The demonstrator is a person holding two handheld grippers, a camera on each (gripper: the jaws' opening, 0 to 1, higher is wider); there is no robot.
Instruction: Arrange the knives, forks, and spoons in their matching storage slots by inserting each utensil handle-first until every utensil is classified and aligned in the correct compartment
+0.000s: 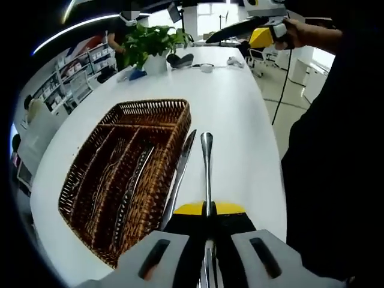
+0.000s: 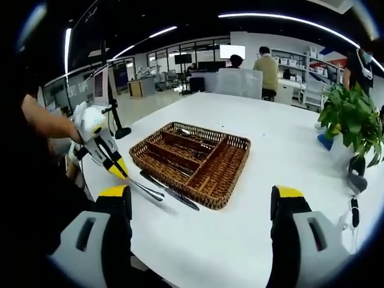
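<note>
One woven wicker basket (image 1: pixel 157 117), rectangular and split into long slots with several dark-patterned utensils lying in them, sat on the smooth white table (image 1: pixel 234 102) near its front edge, and just beside its right wall lay one flat steel knife (image 1: pixel 182 169). To the right of that, the left gripper (image 1: pixel 207 252) was clamped on one slim polished utensil (image 1: pixel 206 162), its rounded end pointing across the table. The right gripper (image 2: pixel 201 207) hovered above the table's near edge with its two yellow-tipped jaws wide apart, holding nothing.
</note>
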